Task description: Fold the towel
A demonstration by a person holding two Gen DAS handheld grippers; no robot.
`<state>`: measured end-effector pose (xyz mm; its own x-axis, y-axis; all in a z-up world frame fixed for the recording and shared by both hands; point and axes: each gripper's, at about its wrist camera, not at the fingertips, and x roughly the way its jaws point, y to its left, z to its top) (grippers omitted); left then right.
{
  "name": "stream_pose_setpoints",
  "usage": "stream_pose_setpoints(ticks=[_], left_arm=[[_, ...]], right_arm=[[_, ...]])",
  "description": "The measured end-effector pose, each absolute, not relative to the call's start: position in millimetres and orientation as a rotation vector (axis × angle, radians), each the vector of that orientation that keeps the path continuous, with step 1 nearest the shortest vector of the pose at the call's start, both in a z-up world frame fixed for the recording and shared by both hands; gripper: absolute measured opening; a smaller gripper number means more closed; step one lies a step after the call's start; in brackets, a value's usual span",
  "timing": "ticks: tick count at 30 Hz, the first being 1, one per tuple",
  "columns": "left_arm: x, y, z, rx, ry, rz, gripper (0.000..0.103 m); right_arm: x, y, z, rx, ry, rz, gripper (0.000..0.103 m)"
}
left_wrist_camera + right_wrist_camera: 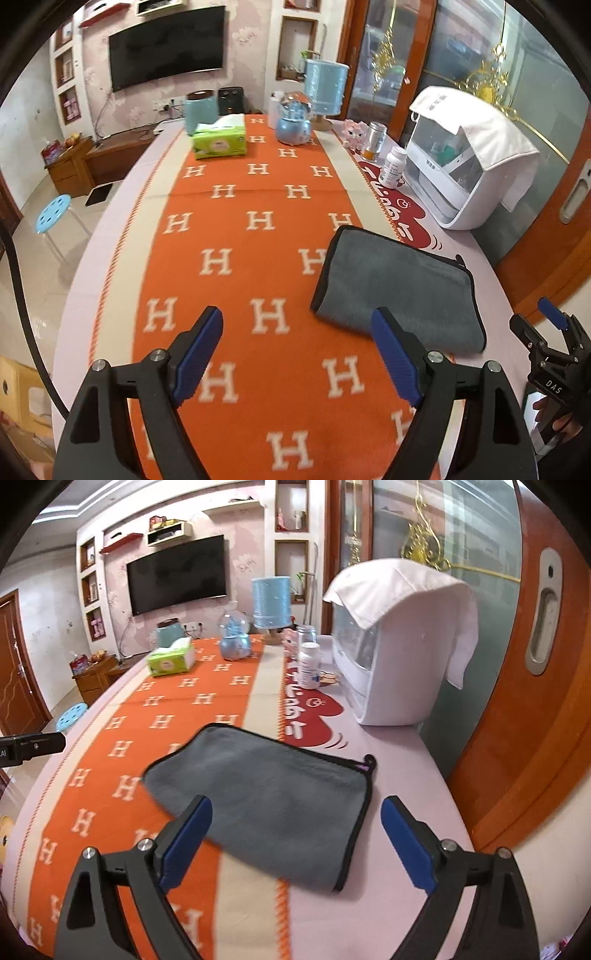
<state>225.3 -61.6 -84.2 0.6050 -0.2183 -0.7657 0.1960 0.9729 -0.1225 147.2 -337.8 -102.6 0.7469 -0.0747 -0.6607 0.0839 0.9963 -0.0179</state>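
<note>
A grey towel (399, 288) with black trim lies folded flat on the table, partly on the orange H-patterned runner (236, 236). It also shows in the right wrist view (273, 794). My left gripper (297, 328) is open and empty, above the runner to the left of the towel; its right finger overlaps the towel's near edge in view. My right gripper (297, 812) is open and empty, held above the towel's near edge. The right gripper also shows at the right edge of the left wrist view (554, 332).
A white appliance (465, 162) draped with a white cloth stands at the table's right side by the wooden door. Pill bottles (393, 166), a green tissue box (219, 142), a snow globe (293, 122) and a blue lamp (325, 88) stand at the far end.
</note>
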Motion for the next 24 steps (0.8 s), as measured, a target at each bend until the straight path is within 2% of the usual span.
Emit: stream_pose_setpoints(ticks=[13,24], left_arm=[[107.8,0.3,-67.0,-0.037,0.856,-0.163,0.085],[32.4,-4.9,-58.7,-0.012,0.896,-0.116,0.085]], right_arm=[[51.5,-281.7,-93.0,0.113,0.79,-0.042,0.095],[-8.2,-262.7,-83.2,0.166,0.913,-0.077,0.095]])
